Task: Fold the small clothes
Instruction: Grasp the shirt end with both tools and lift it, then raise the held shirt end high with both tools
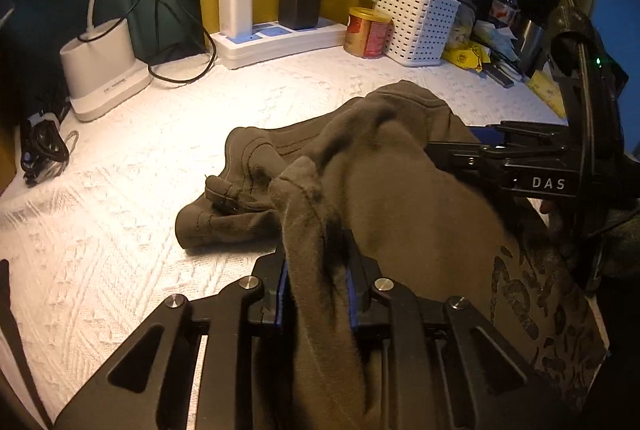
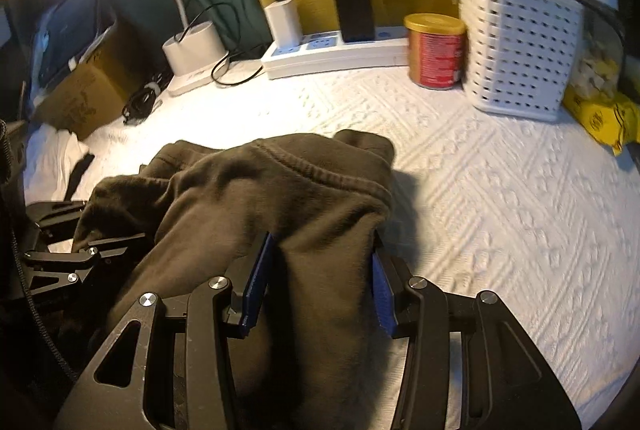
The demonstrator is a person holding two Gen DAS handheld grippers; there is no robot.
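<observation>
- Left gripper: seen in the left wrist view, its fingers are closed on a bunched fold of the olive-brown garment, the cloth pinched between the blue pads.
- Right gripper: in the right wrist view a thick fold of the garment sits between the blue-padded fingers. The pads stand well apart with the cloth filling the gap between them, so the fingers grip it.
- Garment: partly lifted and draped over both grippers, with the rest lying crumpled on the white textured surface. A ribbed hem arches across the top of the raised fold.
- The two grippers are near each other; the right gripper appears at the right edge of the left wrist view, touching the cloth.
- Background, along the far edge of the surface: white power strip with a white charger and a black charger plugged in, a red-and-gold can, a white perforated basket, and a white lamp base.
- A cardboard box stands at the left of the surface in the right wrist view.
</observation>
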